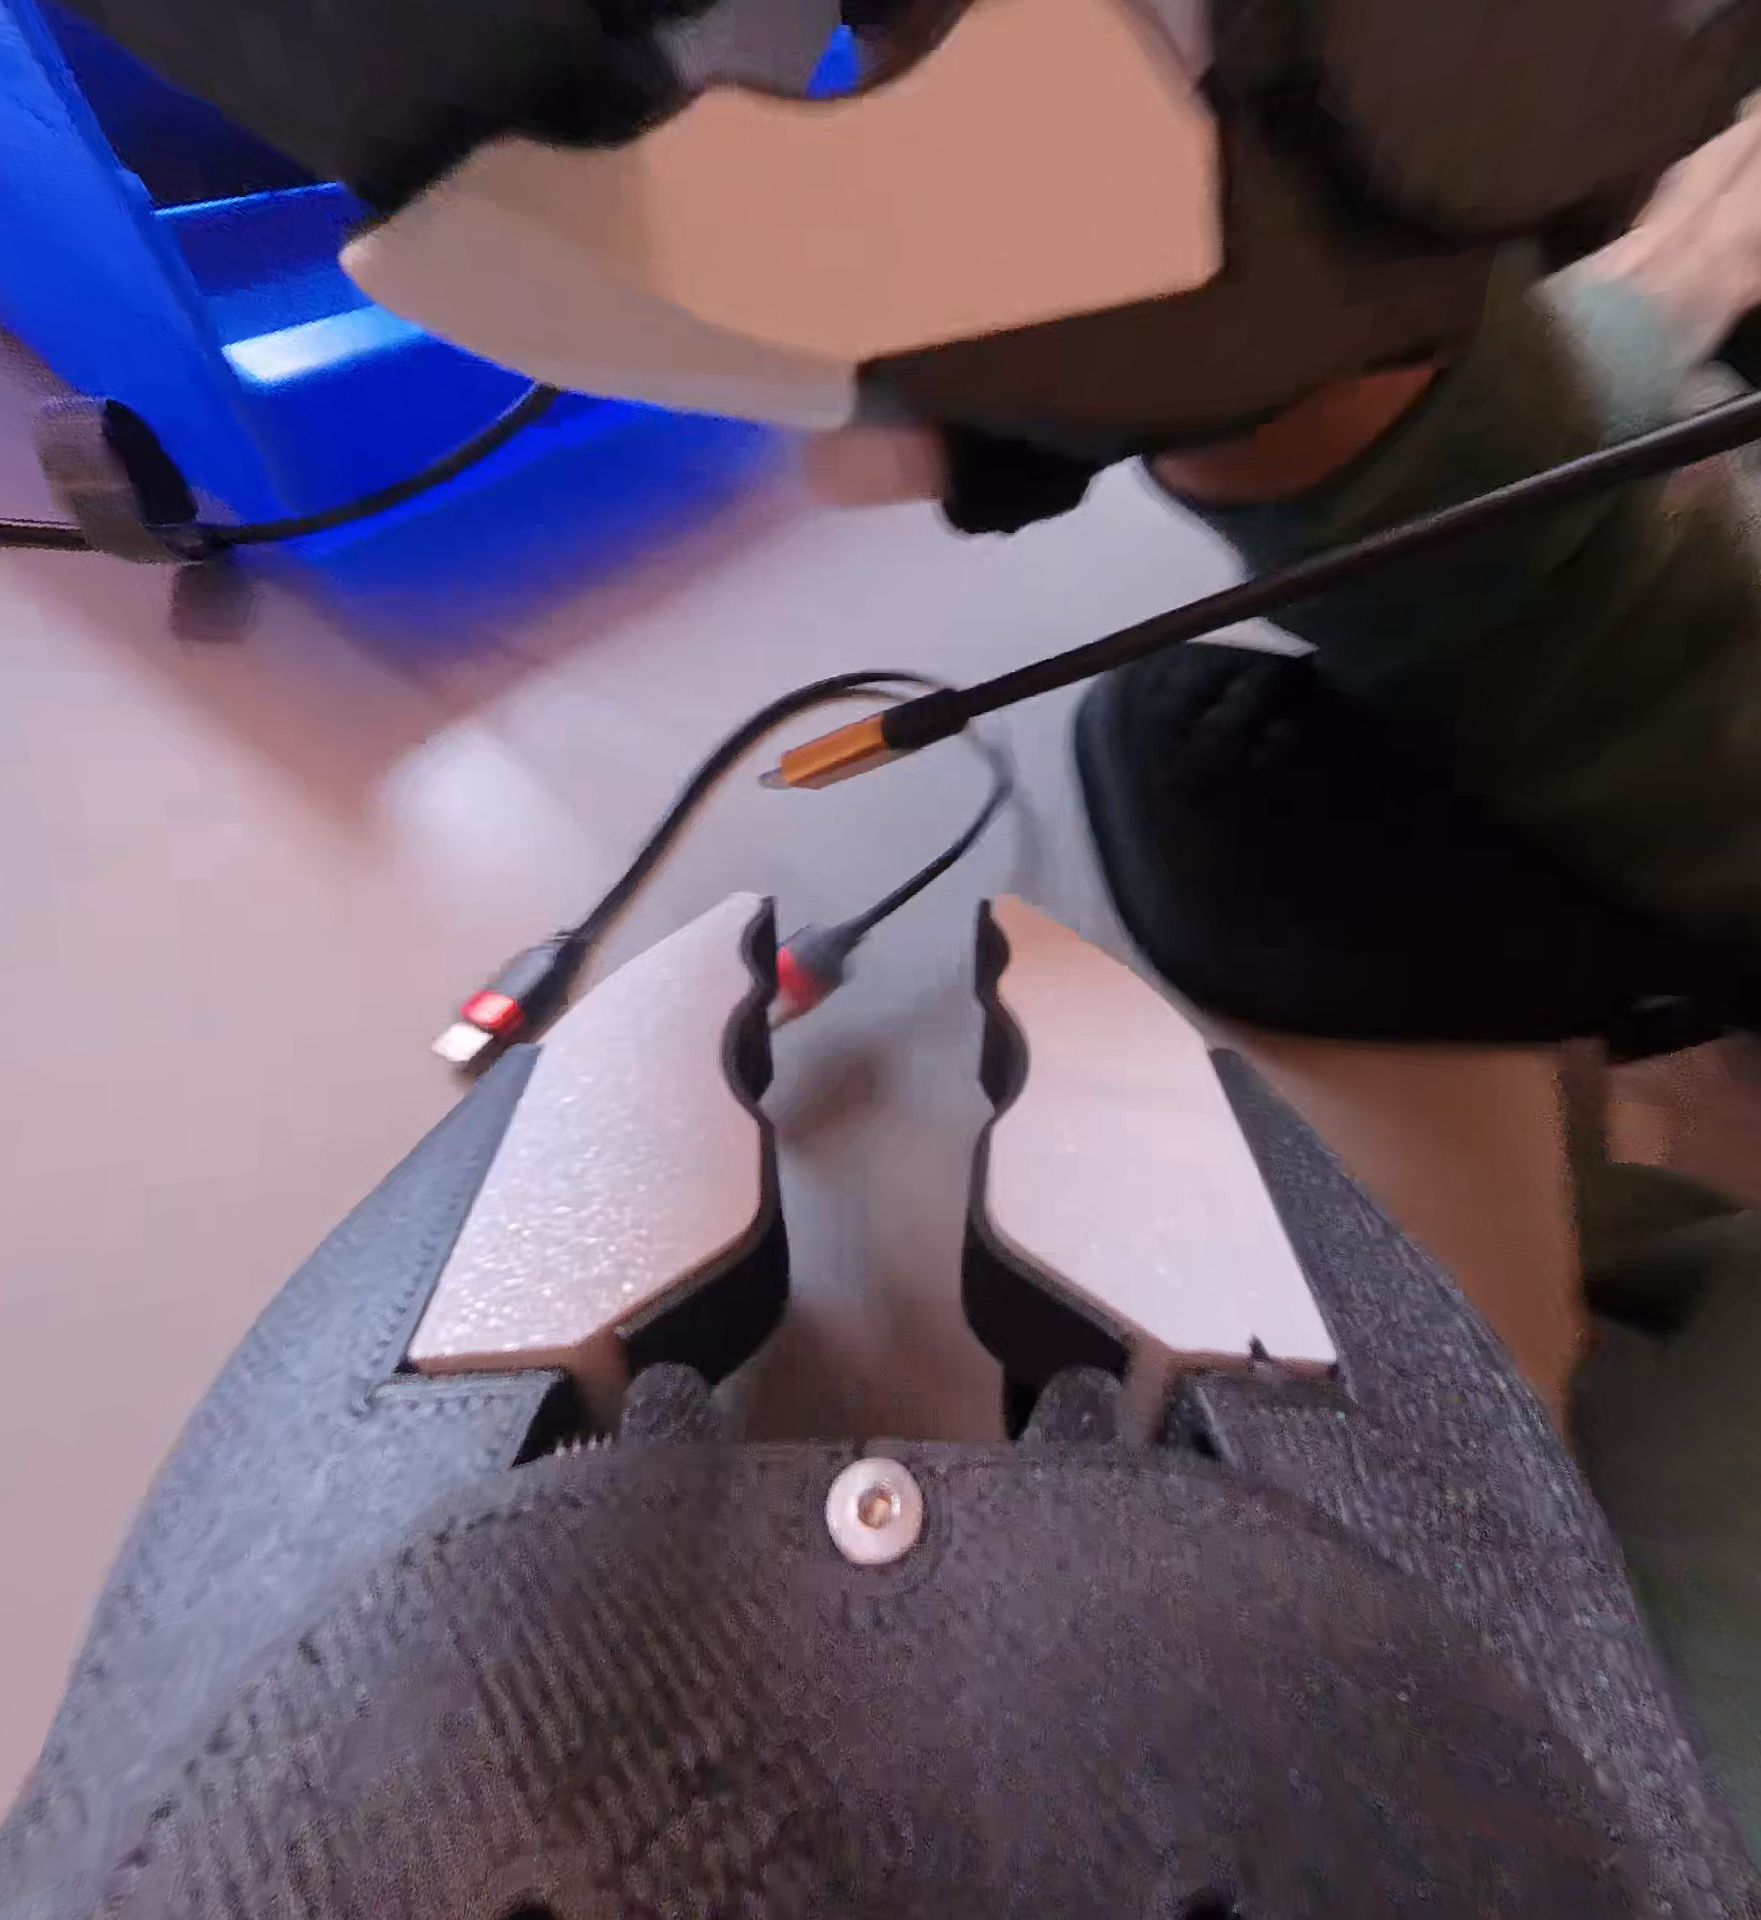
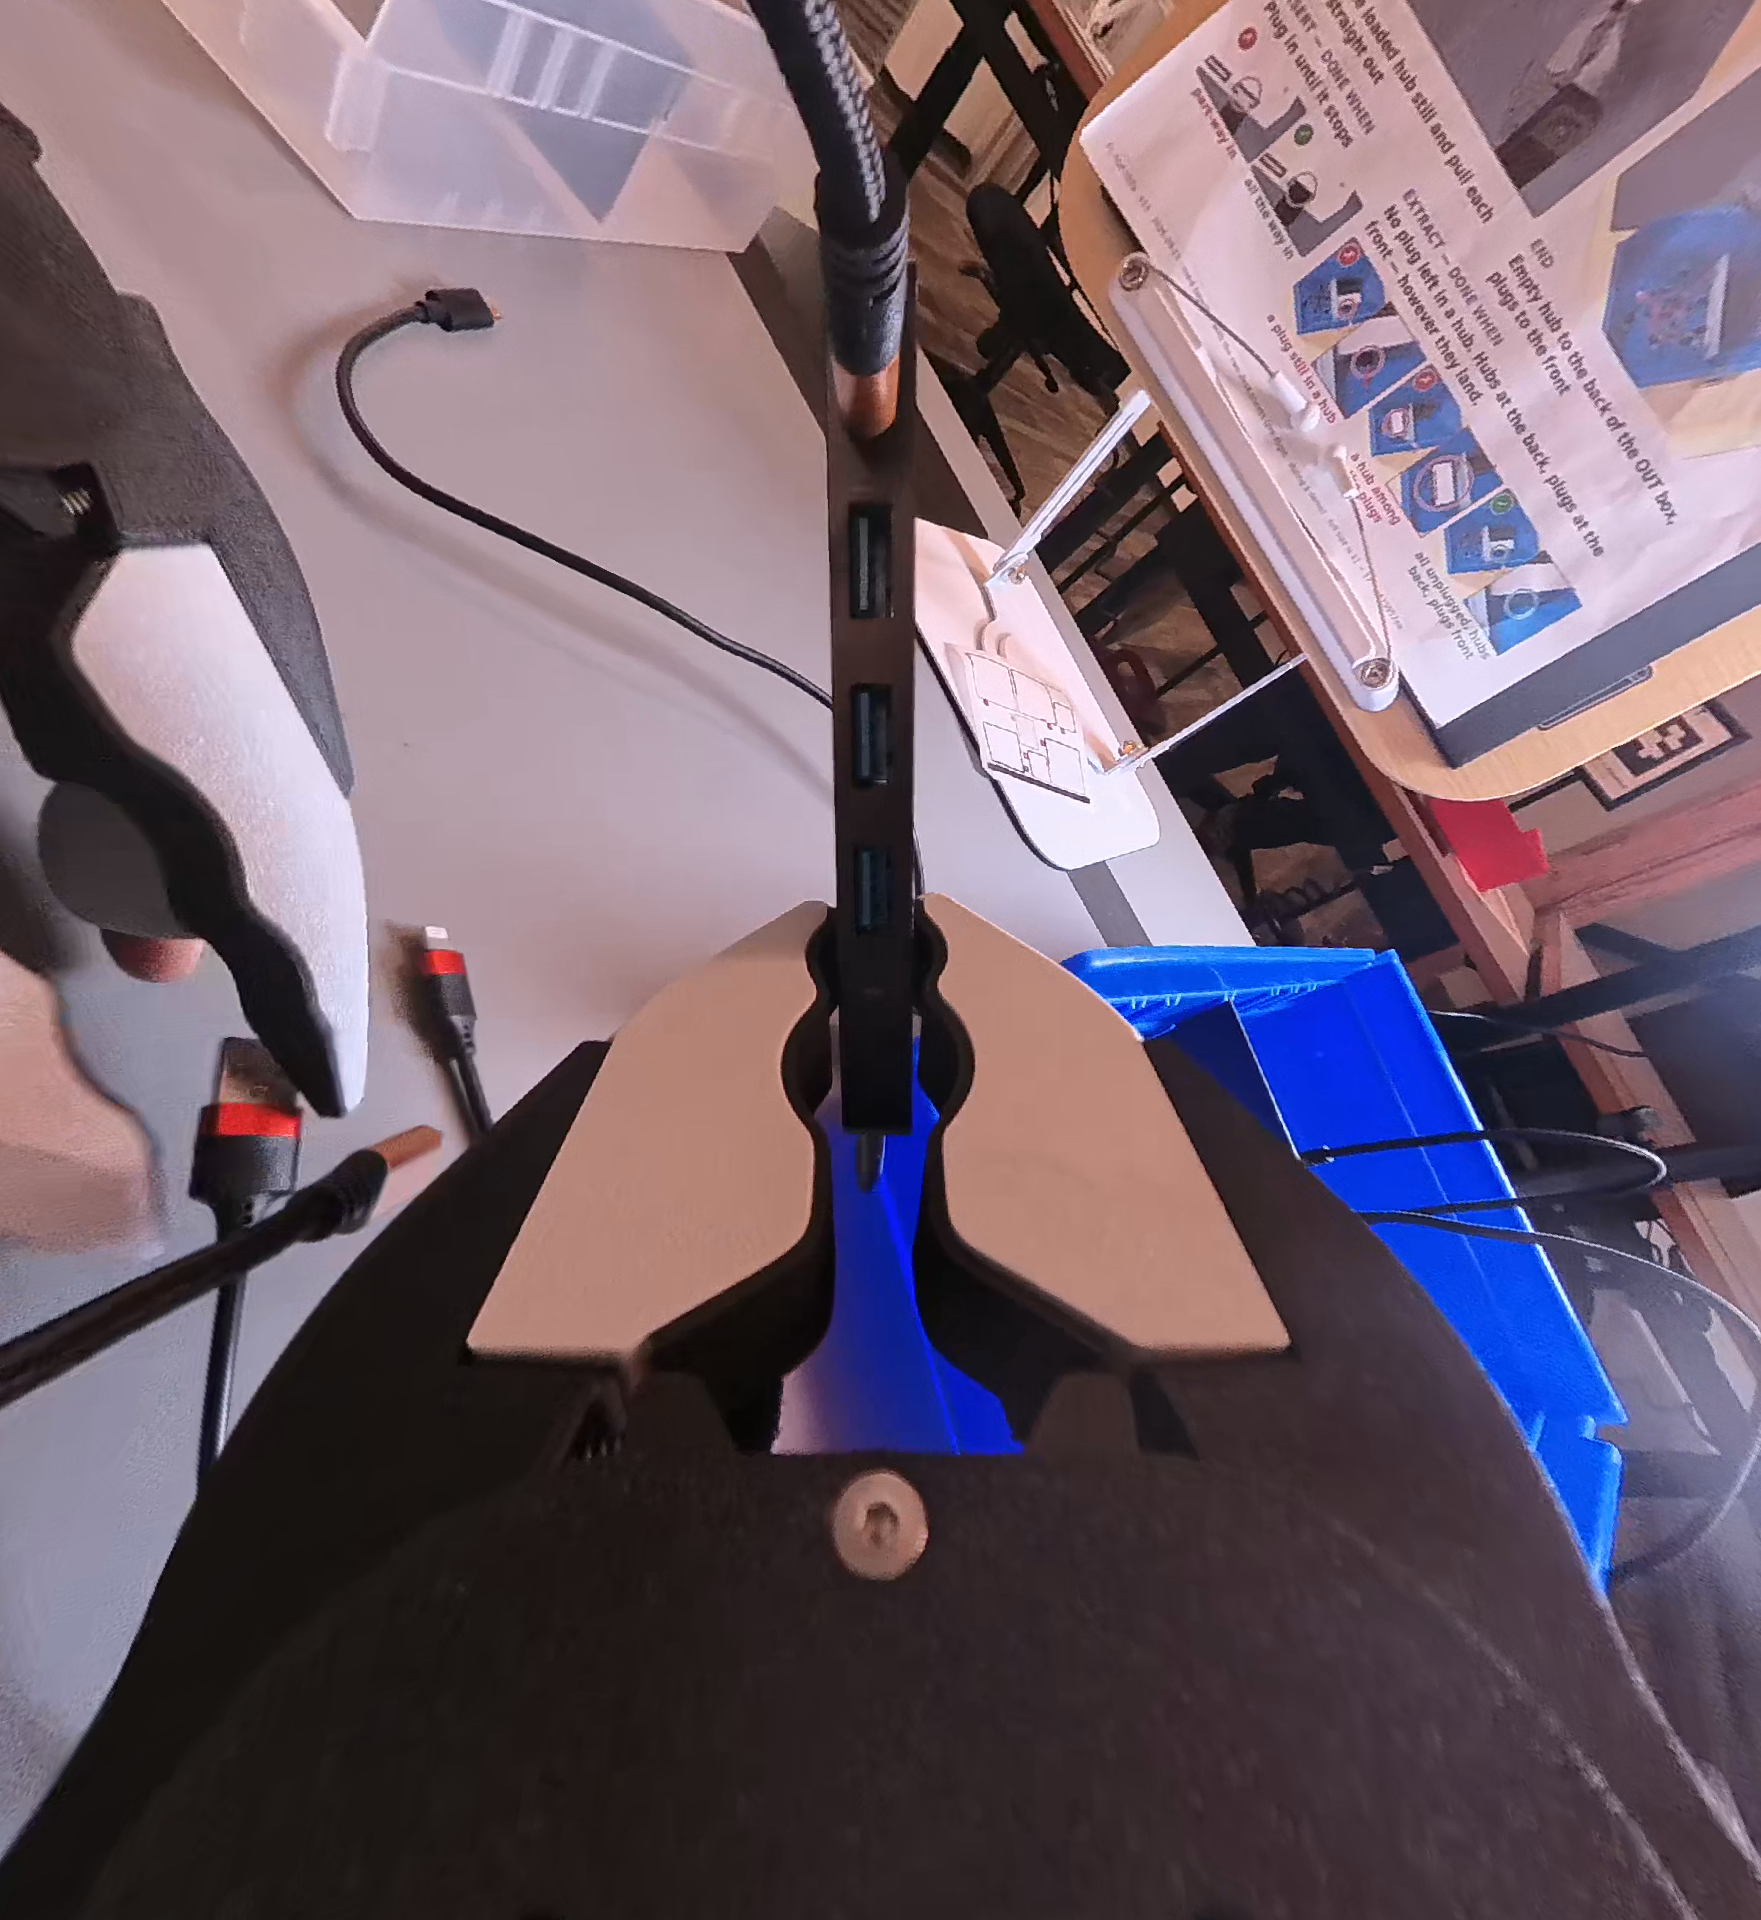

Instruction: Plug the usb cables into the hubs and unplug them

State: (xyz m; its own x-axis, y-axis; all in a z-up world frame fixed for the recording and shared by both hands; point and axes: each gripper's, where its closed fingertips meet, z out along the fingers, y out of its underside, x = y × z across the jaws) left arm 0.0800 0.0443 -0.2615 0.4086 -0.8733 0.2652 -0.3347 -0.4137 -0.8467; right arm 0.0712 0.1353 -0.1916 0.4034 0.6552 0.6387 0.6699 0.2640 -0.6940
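My right gripper (image 2: pixel 871 935) is shut on the near end of a slim black hub (image 2: pixel 868 727) and holds it on edge in the air, with three blue ports showing. A braided cable's copper plug (image 2: pixel 871 390) sits in the hub's far end. My left gripper (image 1: pixel 876 925) is open and empty, low over a black cable with two red-banded plugs (image 1: pixel 486 1023) (image 1: pixel 801 966) on the table. Another copper plug (image 1: pixel 834 753) hangs on a braided cable just beyond it. One left-gripper finger (image 2: pixel 232 790) shows in the right wrist view, above the red-banded plugs (image 2: pixel 247 1117).
A blue bin (image 2: pixel 1375 1143) stands under and right of the hub, also in the left wrist view (image 1: pixel 76 260). A thin black cable (image 2: pixel 455 310) lies further off. A clear plastic box (image 2: pixel 543 114) is at the back. A paper sheet on a stand (image 2: pixel 1478 343) is right. A person sits close behind (image 1: pixel 1478 727). About 11 cm separates my left fingertips from my right.
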